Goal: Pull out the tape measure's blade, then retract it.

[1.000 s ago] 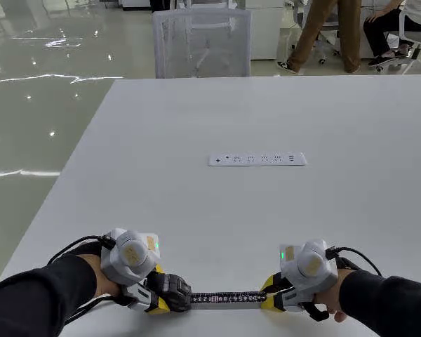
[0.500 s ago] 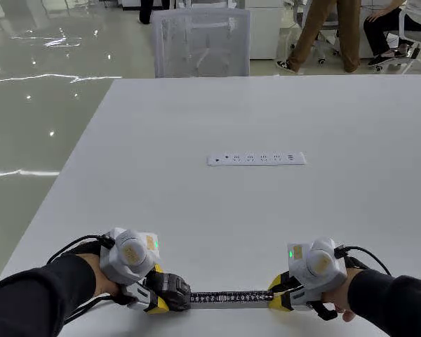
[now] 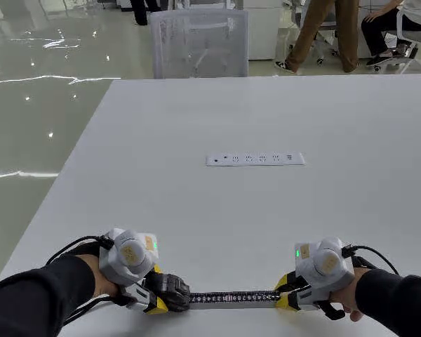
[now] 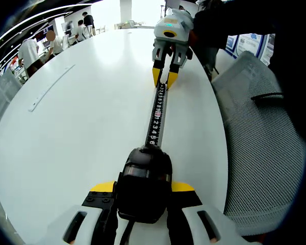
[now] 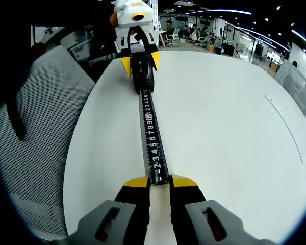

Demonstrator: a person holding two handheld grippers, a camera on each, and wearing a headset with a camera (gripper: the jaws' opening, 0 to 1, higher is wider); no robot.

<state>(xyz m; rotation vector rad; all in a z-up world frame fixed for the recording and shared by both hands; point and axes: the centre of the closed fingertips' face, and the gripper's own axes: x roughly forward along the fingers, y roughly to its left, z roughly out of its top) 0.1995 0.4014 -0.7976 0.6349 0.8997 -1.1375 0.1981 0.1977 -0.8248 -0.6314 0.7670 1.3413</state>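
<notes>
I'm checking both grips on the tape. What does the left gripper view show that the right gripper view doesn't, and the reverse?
Left gripper view: the black tape measure case up close, clamped between the yellow-tipped jaws of the left gripper, the blade leaving its mouth. Right gripper view: the blade's end up close, pinched by the right gripper, its numerals readable. Both: the blade stretched straight over the white table between the two grippers, with a mesh chair beside the table.
</notes>
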